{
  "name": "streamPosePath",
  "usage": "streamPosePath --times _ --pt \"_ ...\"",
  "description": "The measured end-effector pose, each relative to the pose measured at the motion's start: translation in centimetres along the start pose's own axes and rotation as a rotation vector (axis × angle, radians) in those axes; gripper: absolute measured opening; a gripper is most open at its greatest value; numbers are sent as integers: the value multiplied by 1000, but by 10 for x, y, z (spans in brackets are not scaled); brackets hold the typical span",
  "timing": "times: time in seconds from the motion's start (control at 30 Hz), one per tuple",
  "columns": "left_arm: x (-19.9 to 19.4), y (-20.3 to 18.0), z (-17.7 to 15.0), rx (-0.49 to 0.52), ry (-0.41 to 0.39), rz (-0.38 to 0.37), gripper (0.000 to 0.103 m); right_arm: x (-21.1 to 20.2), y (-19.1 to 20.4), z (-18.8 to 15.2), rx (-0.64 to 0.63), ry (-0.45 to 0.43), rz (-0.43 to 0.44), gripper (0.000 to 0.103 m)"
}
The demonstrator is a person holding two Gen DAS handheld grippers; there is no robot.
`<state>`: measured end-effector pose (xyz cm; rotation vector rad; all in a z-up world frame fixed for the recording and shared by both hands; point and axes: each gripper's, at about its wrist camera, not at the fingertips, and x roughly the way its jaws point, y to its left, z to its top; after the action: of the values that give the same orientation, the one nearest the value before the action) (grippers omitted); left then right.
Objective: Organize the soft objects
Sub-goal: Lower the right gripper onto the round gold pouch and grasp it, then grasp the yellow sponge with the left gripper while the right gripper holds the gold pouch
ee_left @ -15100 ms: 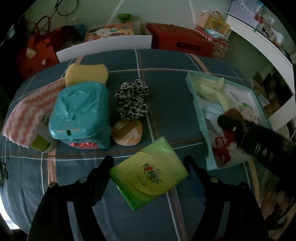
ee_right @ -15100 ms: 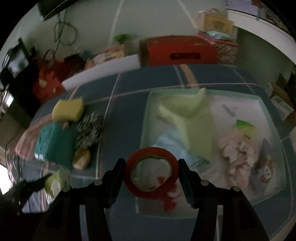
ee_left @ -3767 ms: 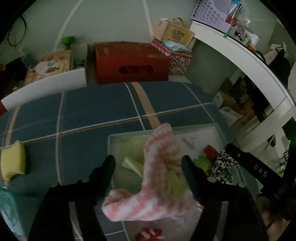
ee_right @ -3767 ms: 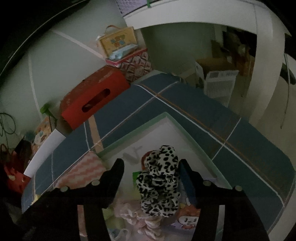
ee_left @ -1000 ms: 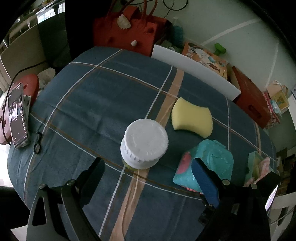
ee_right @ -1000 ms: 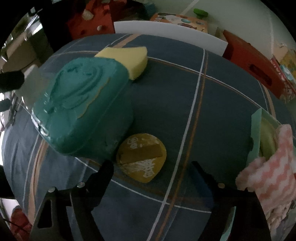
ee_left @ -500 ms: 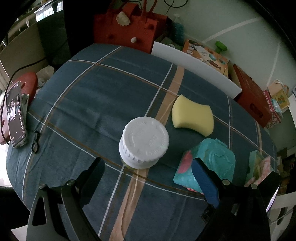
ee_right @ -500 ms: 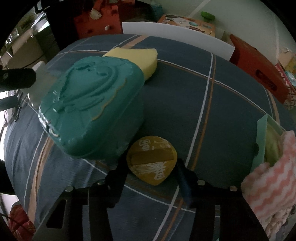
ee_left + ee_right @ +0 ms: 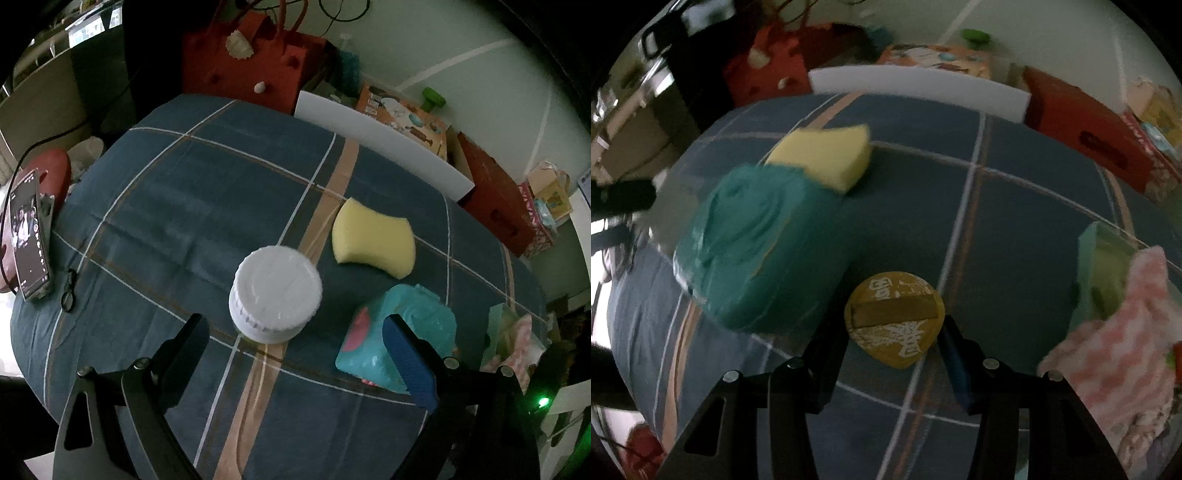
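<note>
My right gripper [image 9: 892, 334] is shut on a small yellow pouch [image 9: 894, 317] with white characters, holding it by both sides just above the blue plaid cloth. A teal soft case [image 9: 761, 243] lies to its left, a yellow sponge [image 9: 823, 155] behind that. My left gripper [image 9: 295, 332] is open and empty, its jaws wide apart, hovering over a white-lidded jar [image 9: 275, 291]. The sponge [image 9: 373, 238] and the teal case [image 9: 402, 343] lie to the jar's right. The mint box [image 9: 1097, 258] holding a pink zigzag cloth [image 9: 1126, 332] is at the right.
A phone [image 9: 29, 236] and a small ring [image 9: 68, 295] lie at the table's left edge. A red bag [image 9: 251, 62], a white board [image 9: 380, 140] and a red box [image 9: 495, 195] stand behind the table.
My right gripper has closed its jaws onto the yellow pouch. My left gripper has drifted slightly closer to the white jar, still open.
</note>
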<state>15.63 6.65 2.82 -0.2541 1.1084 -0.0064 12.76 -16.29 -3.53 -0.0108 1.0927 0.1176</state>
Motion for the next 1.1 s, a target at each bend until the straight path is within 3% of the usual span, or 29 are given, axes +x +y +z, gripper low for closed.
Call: streamPosePath --times 0.33,0.6,0.77,0.83,0.9,1.03,1.07,1.1 --pt "2 -25 28 51 -8 21 95 -32 -46 22 173 -115 -67 53" --pt "42 -55 63 146 95 24 95 -49 -58 29 216 -160 -73 53" --pt "68 -62 76 140 163 11 93 -46 -67 28 256 -151 -75 53" --pt "76 -64 79 150 173 38 71 -46 -70 27 265 -154 -76 53" --pt "87 -66 81 146 201 41 62 -47 -72 27 273 -156 -76 53" --pt "101 -68 84 148 222 63 56 -47 -73 26 278 -158 -70 53" --pt "106 -68 84 144 232 64 52 -47 -73 26 277 -158 -68 53" --pt "110 -68 84 139 242 60 41 -48 -73 26 277 -158 -67 53"
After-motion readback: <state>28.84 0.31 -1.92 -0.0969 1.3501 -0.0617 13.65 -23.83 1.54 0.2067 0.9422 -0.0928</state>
